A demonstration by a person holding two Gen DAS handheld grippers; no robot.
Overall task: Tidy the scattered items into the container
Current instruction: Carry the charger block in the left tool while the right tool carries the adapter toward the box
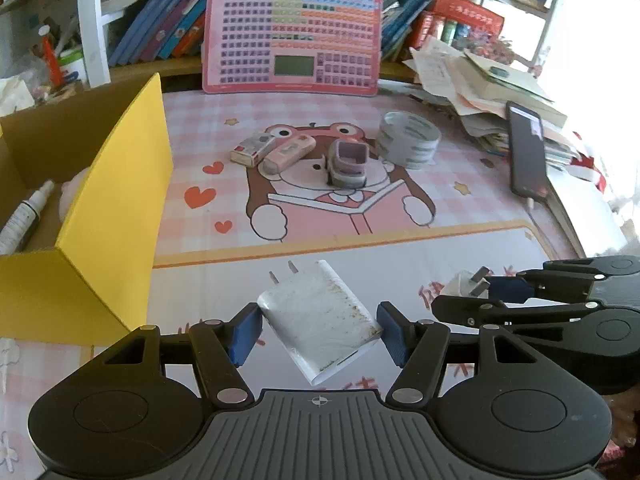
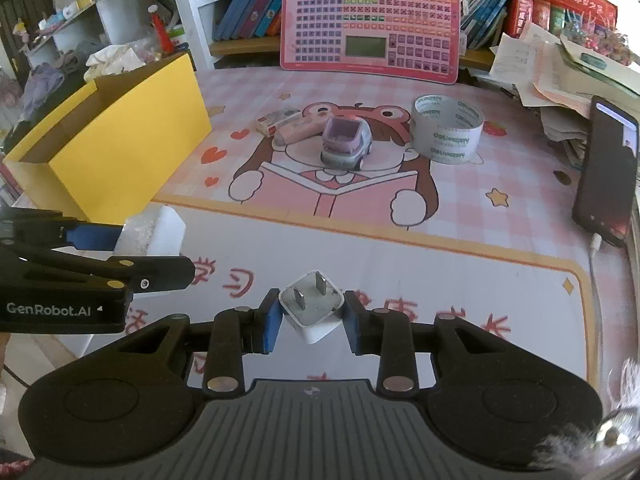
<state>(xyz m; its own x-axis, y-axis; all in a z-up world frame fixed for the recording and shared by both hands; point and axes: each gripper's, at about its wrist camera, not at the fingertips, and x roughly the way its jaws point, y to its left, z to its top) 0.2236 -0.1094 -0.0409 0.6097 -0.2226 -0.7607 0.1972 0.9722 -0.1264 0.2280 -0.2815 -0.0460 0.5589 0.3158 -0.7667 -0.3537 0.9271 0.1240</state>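
My left gripper [image 1: 319,333] is shut on a large white charger [image 1: 316,322], its prongs pointing away. My right gripper [image 2: 312,322] is shut on a small white plug adapter [image 2: 313,309], prongs facing up. Each gripper shows in the other's view, the right one at the right edge [image 1: 496,292] and the left one at the left edge [image 2: 96,240]. The yellow cardboard box [image 1: 116,208] stands open at the left; it also shows in the right wrist view [image 2: 120,136]. A spray bottle [image 1: 24,220] lies inside it.
On the pink desk mat [image 2: 460,216] lie a toy car [image 2: 345,143], a tape roll [image 2: 447,128], a pink eraser-like case [image 2: 298,130] and a small box [image 2: 277,118]. A phone [image 2: 608,172] leans at the right. A pink keyboard toy [image 2: 370,20] stands at the back.
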